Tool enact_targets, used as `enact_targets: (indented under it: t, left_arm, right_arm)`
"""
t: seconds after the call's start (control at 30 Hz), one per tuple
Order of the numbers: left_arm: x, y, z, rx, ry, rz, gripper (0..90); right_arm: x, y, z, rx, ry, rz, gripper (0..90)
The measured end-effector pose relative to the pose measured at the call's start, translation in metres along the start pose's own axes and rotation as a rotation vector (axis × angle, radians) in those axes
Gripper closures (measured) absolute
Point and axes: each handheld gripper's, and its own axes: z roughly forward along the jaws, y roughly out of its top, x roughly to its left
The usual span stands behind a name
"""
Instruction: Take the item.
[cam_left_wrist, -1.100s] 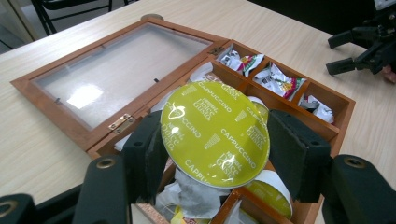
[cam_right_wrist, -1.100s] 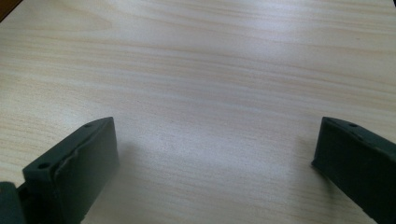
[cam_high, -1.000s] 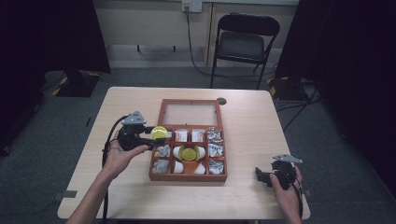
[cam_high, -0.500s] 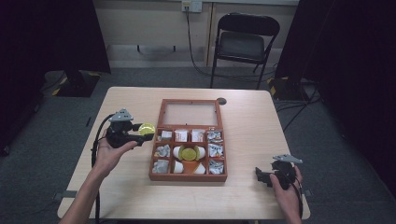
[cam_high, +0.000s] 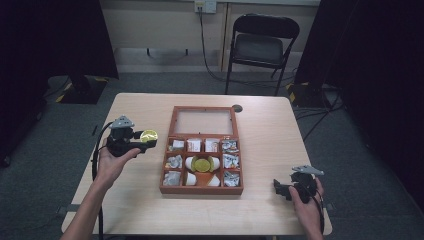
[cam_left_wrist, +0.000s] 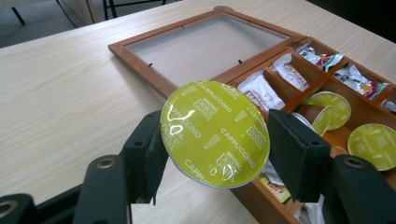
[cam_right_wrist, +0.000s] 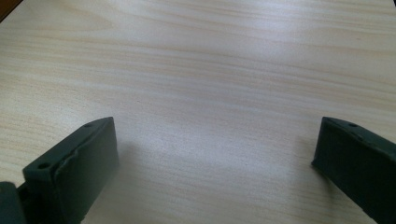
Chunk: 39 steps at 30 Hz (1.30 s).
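Pinching the capsule (cam_left_wrist: 215, 133) only by its foil rim, your left gripper (cam_high: 131, 141), shut on it left of the wooden box (cam_high: 201, 189), risks it slipping onto the table (cam_high: 144, 205), while your right gripper (cam_high: 290, 188) rests open and empty

capsule (cam_high: 149, 135) left of box (cam_high: 202, 189) | box mid-table (cam_high: 270, 130)

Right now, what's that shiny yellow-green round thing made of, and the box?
The capsule lid looks like glossy printed foil: it glints and reads "cappuccino". The box seems reddish-brown varnished wood; its open lid holds a clear pane, glass or plastic.
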Motion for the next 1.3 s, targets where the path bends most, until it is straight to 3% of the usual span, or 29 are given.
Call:
enact_targets:
  t: [0.3, 0.67, 0.93, 1.3]
  left_arm:
    - [0.009, -0.007, 0.003, 0.005, 0.047, -0.022, 40.1]
    - [0.016, -0.016, 0.012, 0.030, 0.049, -0.059, 40.1]
    - [0.016, -0.026, 0.029, 0.086, 0.073, -0.049, 40.1]
    - [0.014, -0.037, 0.047, 0.143, 0.071, -0.036, 40.1]
  right_arm:
    - [0.000, 0.000, 0.000, 0.000, 0.000, 0.000, 0.0]
    - [0.000, 0.000, 0.000, 0.000, 0.000, 0.000, 0.0]
    - [0.000, 0.000, 0.000, 0.000, 0.000, 0.000, 0.0]
    - [0.000, 0.000, 0.000, 0.000, -0.001, 0.000, 0.0]
